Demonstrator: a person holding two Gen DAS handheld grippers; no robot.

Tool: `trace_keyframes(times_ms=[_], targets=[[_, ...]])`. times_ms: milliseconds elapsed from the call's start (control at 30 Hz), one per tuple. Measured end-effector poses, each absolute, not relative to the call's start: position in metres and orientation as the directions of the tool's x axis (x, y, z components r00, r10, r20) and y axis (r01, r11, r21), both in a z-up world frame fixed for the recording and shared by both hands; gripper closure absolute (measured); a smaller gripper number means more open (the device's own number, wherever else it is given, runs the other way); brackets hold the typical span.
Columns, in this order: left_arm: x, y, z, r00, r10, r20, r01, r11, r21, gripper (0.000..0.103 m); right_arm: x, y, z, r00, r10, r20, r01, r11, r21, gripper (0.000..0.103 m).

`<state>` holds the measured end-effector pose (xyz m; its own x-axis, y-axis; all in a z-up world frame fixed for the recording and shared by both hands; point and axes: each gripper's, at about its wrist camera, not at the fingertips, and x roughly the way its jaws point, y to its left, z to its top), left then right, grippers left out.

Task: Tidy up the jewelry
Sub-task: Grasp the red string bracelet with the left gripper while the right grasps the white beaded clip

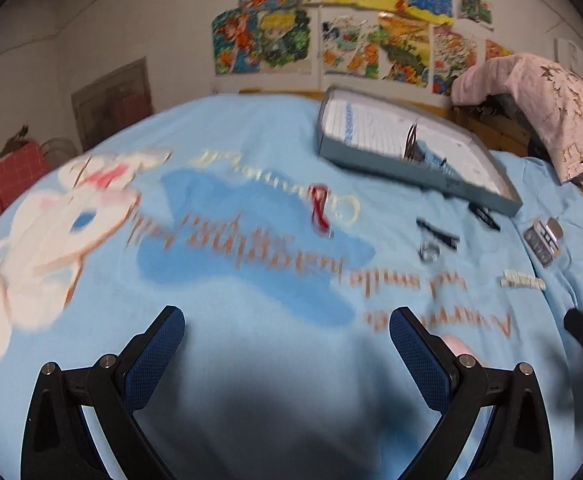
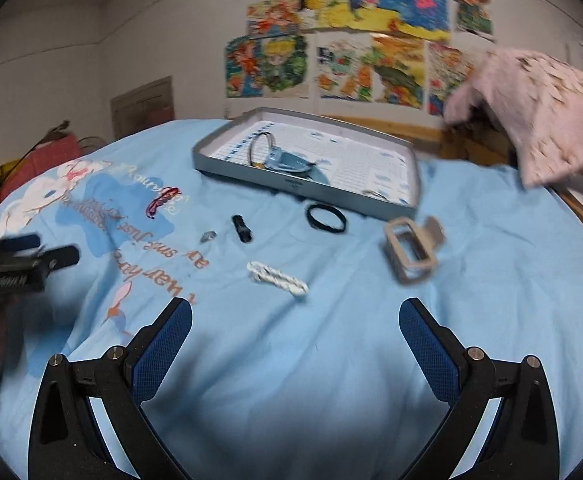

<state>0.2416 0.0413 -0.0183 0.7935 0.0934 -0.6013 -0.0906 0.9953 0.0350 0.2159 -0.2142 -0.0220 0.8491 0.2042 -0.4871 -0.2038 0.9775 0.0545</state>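
On blue sheet (image 2: 331, 360) | L tongs (image 1: 287, 326) + R tongs (image 2: 295, 316) apart, empty | tray (image 2: 251, 170) contents blurred

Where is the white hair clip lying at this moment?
In the right wrist view, the white hair clip lies on the blue sheet ahead of the open right gripper, between the small black clip and the grey claw clip.
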Motion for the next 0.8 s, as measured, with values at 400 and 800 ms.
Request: trace_keyframes(times_ms=[400,800], targets=[[0.32,0.029,-0.028,0.811,0.017,-0.585,0.014,0.999,0.048,0.0,0.262,-0.184,-0.042,0.803,0.287,-0.523,-0.335,0.942,0.003,0.033],[0.351,0.048,-0.051,0.814,-0.077,-0.576,0.021,0.994,-0.103,0.02,0.28,-0.19,-0.048,0.775,0.347,-0.528,-0.363,0.929,0.078,0.053]])
